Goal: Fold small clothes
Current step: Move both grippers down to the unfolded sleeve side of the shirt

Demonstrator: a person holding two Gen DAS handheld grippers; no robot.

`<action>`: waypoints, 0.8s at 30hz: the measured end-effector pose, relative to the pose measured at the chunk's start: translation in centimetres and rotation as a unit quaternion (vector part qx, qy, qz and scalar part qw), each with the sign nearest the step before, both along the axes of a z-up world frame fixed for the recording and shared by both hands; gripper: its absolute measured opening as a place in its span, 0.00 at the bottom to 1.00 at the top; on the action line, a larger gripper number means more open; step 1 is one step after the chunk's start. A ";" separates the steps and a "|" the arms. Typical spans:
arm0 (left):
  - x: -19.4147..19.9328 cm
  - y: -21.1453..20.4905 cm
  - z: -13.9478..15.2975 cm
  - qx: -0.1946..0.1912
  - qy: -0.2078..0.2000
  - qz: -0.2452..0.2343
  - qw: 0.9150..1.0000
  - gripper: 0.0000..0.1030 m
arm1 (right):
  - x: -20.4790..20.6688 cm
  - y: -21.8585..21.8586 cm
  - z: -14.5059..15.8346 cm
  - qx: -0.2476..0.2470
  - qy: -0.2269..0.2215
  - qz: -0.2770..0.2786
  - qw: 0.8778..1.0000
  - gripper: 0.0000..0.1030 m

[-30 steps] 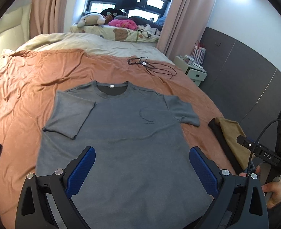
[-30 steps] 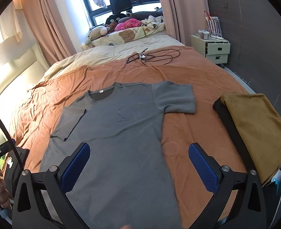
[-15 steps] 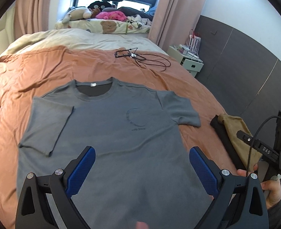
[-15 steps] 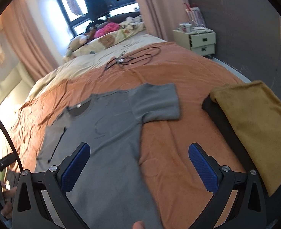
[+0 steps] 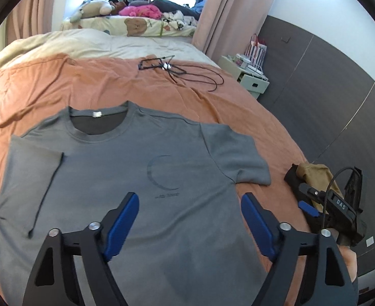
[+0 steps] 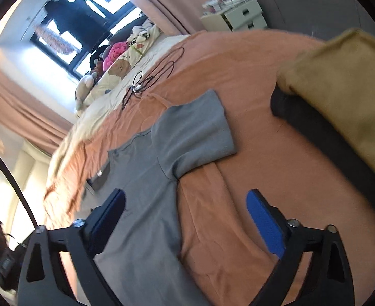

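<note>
Grey tee (image 5: 116, 178) — flat, face up on the orange bedspread (image 5: 47, 84), one sleeve already folded in. Left gripper (image 5: 187, 219) and right gripper (image 6: 185, 216): jaws just narrowing, wide apart, empty. Step, likely: approach for the fold. Next move — pinch the right sleeve (image 6: 195, 132) edge, carry inward.

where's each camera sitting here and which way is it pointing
Left wrist: sits on the left hand-held gripper, looking forward and down over the grey t-shirt spread on the bed; its jaws stand open, just narrowed, with nothing between them; the right hand-held gripper shows at the right edge.
Right wrist: sits on the right hand-held gripper, rolled, facing the shirt's sleeve; jaws likewise open, just narrowed.
Shared: the shirt, black cable, folded tan cloth, nightstand.
</note>
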State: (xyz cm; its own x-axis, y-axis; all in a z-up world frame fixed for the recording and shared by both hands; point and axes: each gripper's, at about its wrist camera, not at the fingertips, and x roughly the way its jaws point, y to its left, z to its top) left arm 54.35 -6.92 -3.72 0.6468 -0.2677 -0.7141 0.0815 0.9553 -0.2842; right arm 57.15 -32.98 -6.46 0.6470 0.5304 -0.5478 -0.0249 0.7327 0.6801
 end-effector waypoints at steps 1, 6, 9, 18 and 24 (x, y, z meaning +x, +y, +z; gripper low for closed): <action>0.6 -0.2 -0.4 0.004 0.003 0.000 1.000 0.78 | 0.8 -0.1 -0.5 0.011 0.006 0.000 1.000 0.82; 3.4 -1.0 -2.7 -0.001 0.018 -0.005 1.000 0.68 | 3.7 -1.1 -3.0 0.048 0.030 -0.007 0.998 0.65; 4.7 -1.5 -3.8 0.003 0.023 -0.008 1.000 0.62 | 5.1 -1.1 -4.1 0.059 0.045 -0.009 0.997 0.53; 8.4 -2.8 -6.7 0.007 0.037 -0.021 0.999 0.50 | 7.5 -1.3 -5.6 0.063 0.078 -0.026 0.995 0.42; 10.5 -3.9 -8.3 0.007 0.050 -0.032 0.998 0.38 | 7.5 -2.1 -5.9 0.073 0.085 -0.055 0.992 0.42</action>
